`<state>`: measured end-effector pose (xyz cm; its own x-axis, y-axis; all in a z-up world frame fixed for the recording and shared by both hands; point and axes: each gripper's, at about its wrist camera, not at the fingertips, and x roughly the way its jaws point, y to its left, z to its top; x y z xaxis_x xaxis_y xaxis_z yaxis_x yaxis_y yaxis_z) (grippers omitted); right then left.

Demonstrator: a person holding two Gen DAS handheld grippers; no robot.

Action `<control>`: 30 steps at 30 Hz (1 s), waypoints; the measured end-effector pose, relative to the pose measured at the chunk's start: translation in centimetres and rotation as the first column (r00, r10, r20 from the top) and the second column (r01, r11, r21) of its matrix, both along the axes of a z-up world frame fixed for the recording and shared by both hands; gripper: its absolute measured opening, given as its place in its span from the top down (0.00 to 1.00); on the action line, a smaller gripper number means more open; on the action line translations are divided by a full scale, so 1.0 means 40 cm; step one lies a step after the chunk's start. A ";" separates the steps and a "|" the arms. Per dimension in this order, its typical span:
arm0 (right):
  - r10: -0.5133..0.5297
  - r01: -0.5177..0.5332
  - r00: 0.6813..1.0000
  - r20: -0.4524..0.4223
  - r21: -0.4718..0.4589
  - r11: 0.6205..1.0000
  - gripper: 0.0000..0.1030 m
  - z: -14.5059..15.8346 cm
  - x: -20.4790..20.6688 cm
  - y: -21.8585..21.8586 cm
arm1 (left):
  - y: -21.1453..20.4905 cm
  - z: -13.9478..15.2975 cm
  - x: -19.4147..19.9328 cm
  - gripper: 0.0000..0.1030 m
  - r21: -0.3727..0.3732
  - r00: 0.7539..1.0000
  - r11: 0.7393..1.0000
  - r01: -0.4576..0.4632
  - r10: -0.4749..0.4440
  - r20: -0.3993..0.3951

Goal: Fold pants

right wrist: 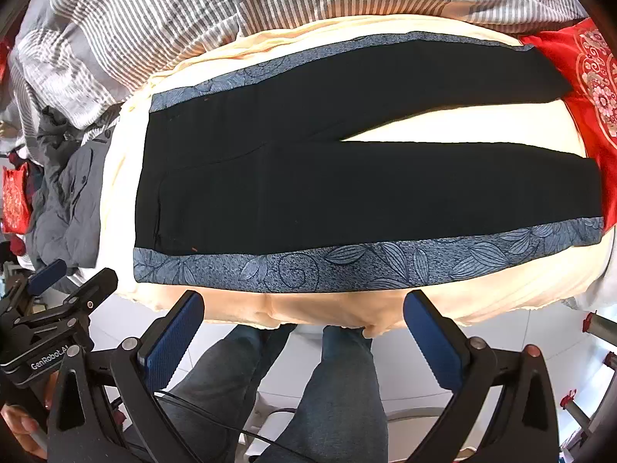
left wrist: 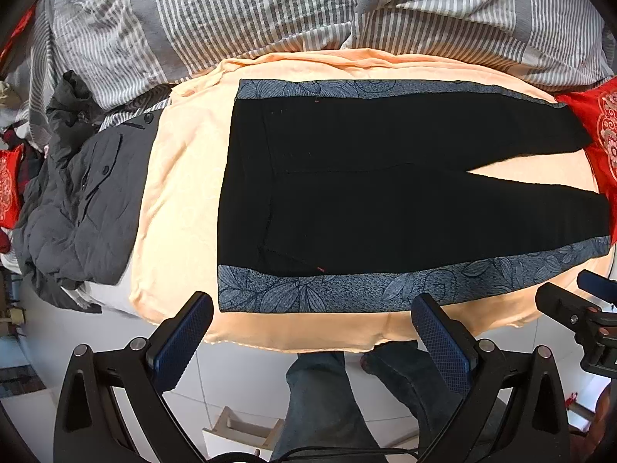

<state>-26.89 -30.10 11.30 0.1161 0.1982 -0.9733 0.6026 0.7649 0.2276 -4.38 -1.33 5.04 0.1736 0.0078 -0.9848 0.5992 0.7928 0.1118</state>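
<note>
Black pants (left wrist: 366, 193) with blue leaf-patterned side stripes lie flat and unfolded on a peach sheet (left wrist: 181, 200), waistband at the left, the two legs running right with a gap between them. They also show in the right wrist view (right wrist: 347, 193). My left gripper (left wrist: 312, 305) is open and empty, just before the near stripe by the waistband end. My right gripper (right wrist: 304, 305) is open and empty, before the near stripe (right wrist: 347, 266) at mid-leg. Both hang off the sheet's near edge, touching nothing.
A grey jacket (left wrist: 81, 208) lies heaped left of the sheet. A striped grey duvet (left wrist: 270, 7) fills the back. A red patterned cushion (right wrist: 590, 77) sits at the leg ends. The person's legs (right wrist: 327, 393) stand on white floor tiles below.
</note>
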 end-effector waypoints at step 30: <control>-0.317 0.278 0.945 0.084 0.305 0.911 0.00 -0.138 -0.162 -0.029 | 0.096 -0.157 0.020 0.00 -0.026 0.974 0.984 -0.178 0.173 -0.144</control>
